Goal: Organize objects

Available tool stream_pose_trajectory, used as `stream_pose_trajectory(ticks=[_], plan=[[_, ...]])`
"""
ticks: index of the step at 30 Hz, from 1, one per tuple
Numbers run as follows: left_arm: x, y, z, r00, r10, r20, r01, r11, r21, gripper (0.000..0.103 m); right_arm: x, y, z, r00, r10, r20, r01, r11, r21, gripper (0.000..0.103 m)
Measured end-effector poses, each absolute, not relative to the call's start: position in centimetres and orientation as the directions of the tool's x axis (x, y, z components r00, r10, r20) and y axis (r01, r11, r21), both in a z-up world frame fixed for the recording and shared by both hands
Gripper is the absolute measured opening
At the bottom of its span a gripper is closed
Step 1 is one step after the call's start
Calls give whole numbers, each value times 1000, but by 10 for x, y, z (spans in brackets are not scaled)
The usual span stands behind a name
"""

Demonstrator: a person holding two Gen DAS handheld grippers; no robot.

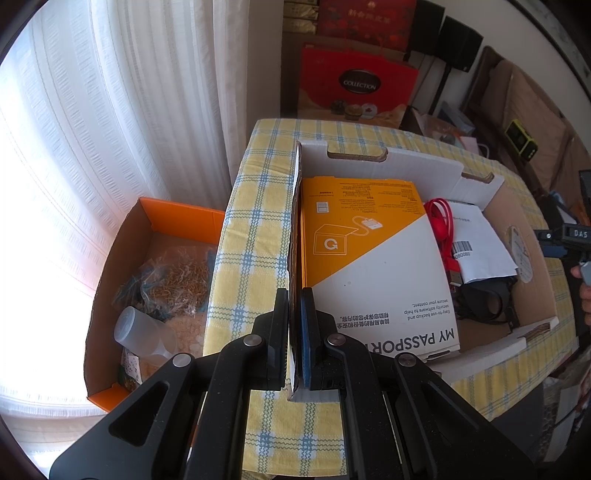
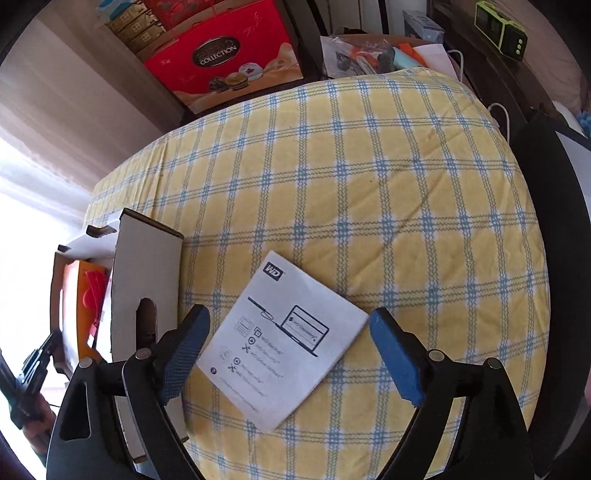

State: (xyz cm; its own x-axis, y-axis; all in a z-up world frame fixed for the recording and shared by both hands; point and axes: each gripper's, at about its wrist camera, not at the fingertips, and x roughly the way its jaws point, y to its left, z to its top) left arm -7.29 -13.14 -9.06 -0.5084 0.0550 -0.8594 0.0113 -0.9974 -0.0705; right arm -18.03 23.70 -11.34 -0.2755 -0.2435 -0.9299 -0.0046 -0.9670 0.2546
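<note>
My left gripper [image 1: 294, 314] is shut on the left wall of an open white cardboard box [image 1: 424, 158] that sits on the yellow checked tablecloth [image 1: 255, 236]. Inside the box lie an orange and white "My Passport" carton [image 1: 369, 251], a red cable [image 1: 441, 225], a white paper with a barcode [image 1: 480, 243] and a black cable [image 1: 484, 299]. In the right wrist view my right gripper [image 2: 290, 350] stands open above a white WD leaflet [image 2: 284, 339] lying flat on the tablecloth [image 2: 369, 184]. The pads are apart from the leaflet. The box's outer wall [image 2: 147, 266] stands just left of it.
An orange-rimmed box [image 1: 147, 266] with bags and a plastic bottle sits on the floor by the white curtain [image 1: 110, 110]. A red "Collection" gift bag [image 2: 221, 51] stands behind the table. Clutter and a green device [image 2: 502, 29] lie at the back right.
</note>
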Motion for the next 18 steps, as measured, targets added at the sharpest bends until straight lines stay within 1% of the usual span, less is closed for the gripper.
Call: stream_pose_trajectory(ticks=[2, 5, 9, 11, 14, 16, 17, 18], plan=[[-73, -131, -91, -509, 54, -859, 11, -998, -69, 5, -179, 232, -121, -260, -208, -943, -51, -972, 228, 93], [-73, -132, -91, -510, 57, -858, 10, -997, -72, 5, -174, 227, -123, -284, -165, -944, -91, -976, 198, 97], [-74, -135, -92, -510, 63, -858, 11, -997, -80, 5, -168, 226, -123, -319, -135, -938, -160, -968, 194, 97], [-74, -135, -92, -511, 62, -857, 11, -997, -79, 5, -167, 220, -124, -336, -104, -936, -152, -975, 163, 98], [-73, -136, -92, -513, 65, -856, 12, -997, -83, 5, -165, 219, -124, -362, -110, -926, -143, -975, 172, 98], [-73, -134, -91, -513, 68, -856, 10, -996, -85, 5, -164, 220, -124, -369, -104, -923, -119, -980, 158, 96], [-73, -134, -91, -513, 66, -856, 10, -996, -83, 5, -164, 217, -124, -365, -79, -928, -100, -987, 124, 90], [-73, -134, -91, -513, 68, -856, 9, -996, -85, 5, -164, 214, -124, -360, -51, -932, -75, -994, 84, 87]])
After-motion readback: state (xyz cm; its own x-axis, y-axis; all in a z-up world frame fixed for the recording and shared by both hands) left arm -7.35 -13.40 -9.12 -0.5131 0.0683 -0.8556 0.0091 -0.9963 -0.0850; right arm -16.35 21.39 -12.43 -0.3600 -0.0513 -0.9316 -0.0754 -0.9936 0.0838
